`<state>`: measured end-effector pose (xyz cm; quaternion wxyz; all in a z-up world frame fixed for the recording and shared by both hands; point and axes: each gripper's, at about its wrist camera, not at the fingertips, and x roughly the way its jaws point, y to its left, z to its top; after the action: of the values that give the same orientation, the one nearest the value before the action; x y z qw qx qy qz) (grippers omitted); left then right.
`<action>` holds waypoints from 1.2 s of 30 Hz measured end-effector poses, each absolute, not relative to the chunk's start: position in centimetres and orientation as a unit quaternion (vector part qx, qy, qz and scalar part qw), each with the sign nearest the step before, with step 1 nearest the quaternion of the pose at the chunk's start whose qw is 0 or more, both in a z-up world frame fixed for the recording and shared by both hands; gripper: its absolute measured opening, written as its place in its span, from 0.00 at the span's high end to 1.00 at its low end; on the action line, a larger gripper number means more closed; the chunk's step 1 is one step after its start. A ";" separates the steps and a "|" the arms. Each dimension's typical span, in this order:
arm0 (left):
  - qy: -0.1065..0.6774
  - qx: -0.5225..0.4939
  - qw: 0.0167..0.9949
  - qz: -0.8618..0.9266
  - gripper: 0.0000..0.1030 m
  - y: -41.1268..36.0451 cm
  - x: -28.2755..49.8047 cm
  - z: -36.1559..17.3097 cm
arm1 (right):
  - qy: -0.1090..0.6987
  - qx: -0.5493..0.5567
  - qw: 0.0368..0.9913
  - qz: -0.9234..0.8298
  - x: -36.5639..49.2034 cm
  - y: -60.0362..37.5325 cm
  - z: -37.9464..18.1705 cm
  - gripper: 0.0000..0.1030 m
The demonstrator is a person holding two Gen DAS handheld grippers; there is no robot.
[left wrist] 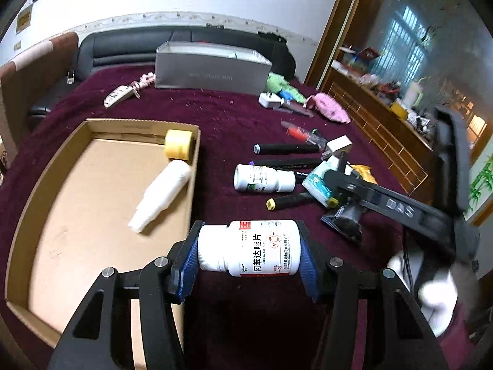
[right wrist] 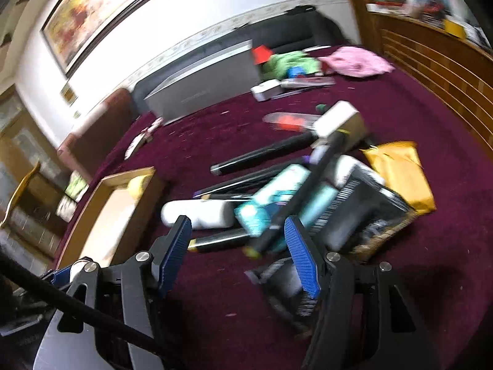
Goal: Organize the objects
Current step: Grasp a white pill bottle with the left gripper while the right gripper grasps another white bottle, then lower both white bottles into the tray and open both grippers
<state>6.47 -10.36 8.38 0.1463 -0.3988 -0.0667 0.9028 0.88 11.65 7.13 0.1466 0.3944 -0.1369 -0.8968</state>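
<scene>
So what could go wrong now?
The left gripper pinches the pill bottle by its two ends, beside the cardboard box, not over it; let go now and it could miss. The right gripper hangs open over a jumbled pile, where a black pen leans and may roll.

Motion blur smears the pile of pens and packets (right wrist: 295,197) (labels unreadable); the cardboard box (left wrist: 18,305) is cut off by the left tool's arms.
</scene>
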 end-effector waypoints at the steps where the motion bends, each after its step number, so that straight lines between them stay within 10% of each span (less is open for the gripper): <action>1: -0.065 -0.392 0.144 0.906 0.52 -10.9 7.1 8.6 | -0.121 0.406 0.163 -0.891 0.6 10.8 7.5 0.39; 8: -0.088 -0.377 0.139 0.912 0.51 -14.7 9.5 8.5 | -0.079 0.466 0.178 -0.863 -2.4 6.9 7.5 0.39; 15: -0.107 -0.370 0.134 0.913 0.51 -18.2 10.4 8.1 | 0.133 0.484 0.161 -0.850 -5.2 1.5 5.8 0.40; 21: -0.124 -0.368 0.121 0.913 0.51 -20.4 10.2 7.7 | 0.204 0.486 0.153 -0.836 -6.0 -0.7 4.2 0.58; 36: -0.130 -0.377 0.121 0.909 0.51 -21.3 10.8 7.1 | 0.152 0.523 0.145 -0.826 -8.5 -2.8 2.8 0.57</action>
<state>10.83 -21.34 7.05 0.1214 -0.3774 -0.1303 0.9088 -8.49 -2.75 2.81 0.1453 0.5228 0.1520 -0.8261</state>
